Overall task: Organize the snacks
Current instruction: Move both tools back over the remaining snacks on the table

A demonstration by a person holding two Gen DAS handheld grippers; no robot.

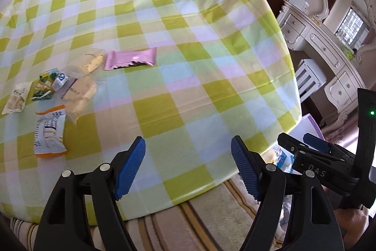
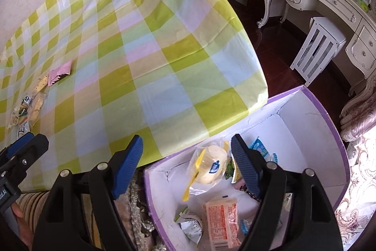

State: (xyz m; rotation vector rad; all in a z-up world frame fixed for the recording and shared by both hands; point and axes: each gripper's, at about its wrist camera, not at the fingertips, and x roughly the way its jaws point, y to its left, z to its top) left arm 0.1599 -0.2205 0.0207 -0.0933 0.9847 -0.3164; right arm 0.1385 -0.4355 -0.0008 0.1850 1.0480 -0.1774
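The snacks are split between 2 places: a pink wrapper [image 1: 130, 60], an orange-and-white packet [image 1: 49, 132], a green packet [image 1: 43, 86] and several pale biscuit packs [image 1: 81, 95] lie loose near the left part of the checked tablecloth [image 1: 188, 44], while a round bun in clear wrap [image 2: 210, 167], a red-printed pack [image 2: 222, 218] and other packets sit inside the purple-rimmed box [image 2: 312, 152] below the table's edge. The left gripper [image 1: 188, 166] hangs over the cloth's near edge with its blue pads wide apart and nothing between them. The right gripper [image 2: 186, 164] is poised above the box, jaws spread, gripping nothing.
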